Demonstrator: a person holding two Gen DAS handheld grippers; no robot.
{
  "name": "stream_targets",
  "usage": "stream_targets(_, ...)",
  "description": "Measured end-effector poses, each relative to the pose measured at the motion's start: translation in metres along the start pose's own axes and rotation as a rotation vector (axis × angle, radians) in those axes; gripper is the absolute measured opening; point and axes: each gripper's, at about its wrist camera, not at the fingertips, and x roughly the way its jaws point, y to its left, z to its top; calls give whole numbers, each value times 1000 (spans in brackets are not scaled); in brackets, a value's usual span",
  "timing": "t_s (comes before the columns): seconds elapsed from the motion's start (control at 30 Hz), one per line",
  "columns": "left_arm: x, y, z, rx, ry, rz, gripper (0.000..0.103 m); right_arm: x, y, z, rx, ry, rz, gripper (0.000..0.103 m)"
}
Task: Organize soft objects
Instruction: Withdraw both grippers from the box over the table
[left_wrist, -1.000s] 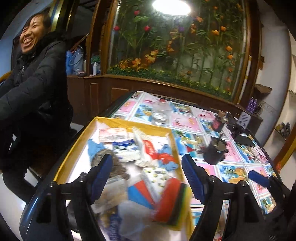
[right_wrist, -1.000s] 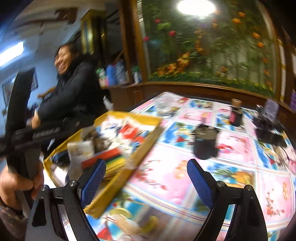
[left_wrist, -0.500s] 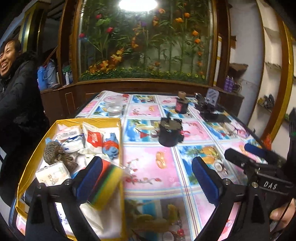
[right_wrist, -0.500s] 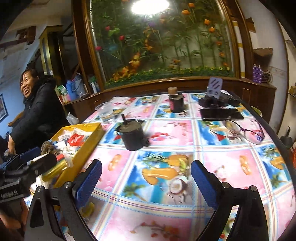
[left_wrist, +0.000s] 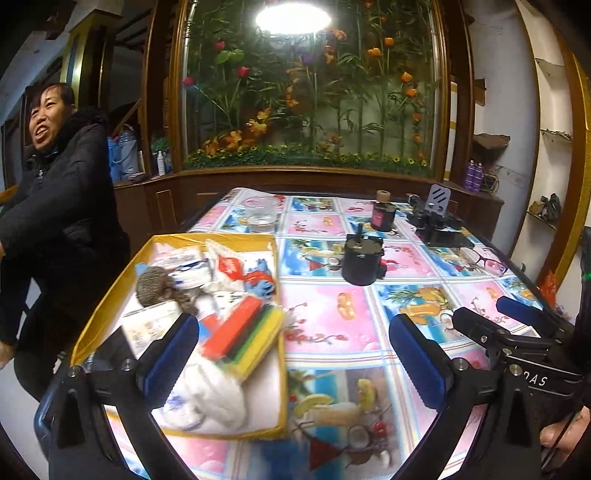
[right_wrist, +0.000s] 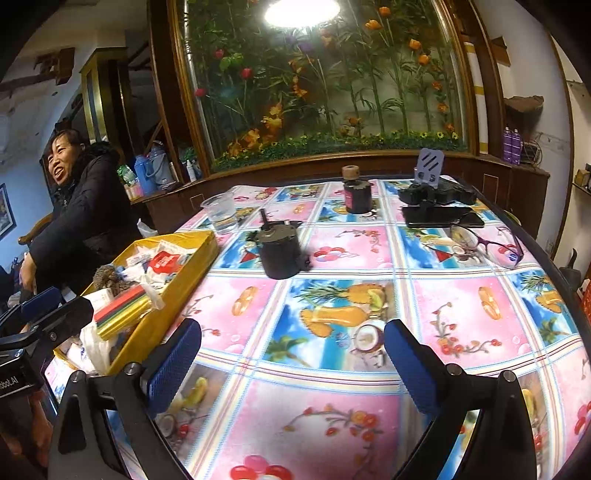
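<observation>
Both grippers have swung right off the yellow tray (left_wrist: 110, 291), fingers just spreading, released and empty over the bench (left_wrist: 332, 332). At its near left, the tray holds sponges (left_wrist: 243, 332), packets and white cloth (left_wrist: 210, 398).

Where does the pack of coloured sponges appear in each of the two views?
Left wrist: lower left of centre, in the yellow tray, pack of coloured sponges.
Right wrist: far left, mid-height.
Shared landmark: black pot on the tablecloth.
</observation>
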Motion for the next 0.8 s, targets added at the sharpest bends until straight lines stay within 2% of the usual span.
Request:
stream_targets(0.1,-10,6,-7,11,-9,10,103,-1,17,-4,-22,-3,11,101)
stream_targets(0.27,-18,15,-18,33,-25,84,103,0,47,-12,-76,2,29,101)
stream_targets(0.37,-13,18,-20,52,3,136,103,2,59,-14,-109,10,38,101)
stream_targets(0.53,-8,25,-24,52,-1,191,103,5,60,-15,-103,17,45,101)
stream_targets(0.6,-7,29,-25,30,1,188,103,7,57,-14,-88,22,47,101)
stream_targets(0.8,4,40,-25,-1,56,250,103,9,54,-13,-74,26,46,101)
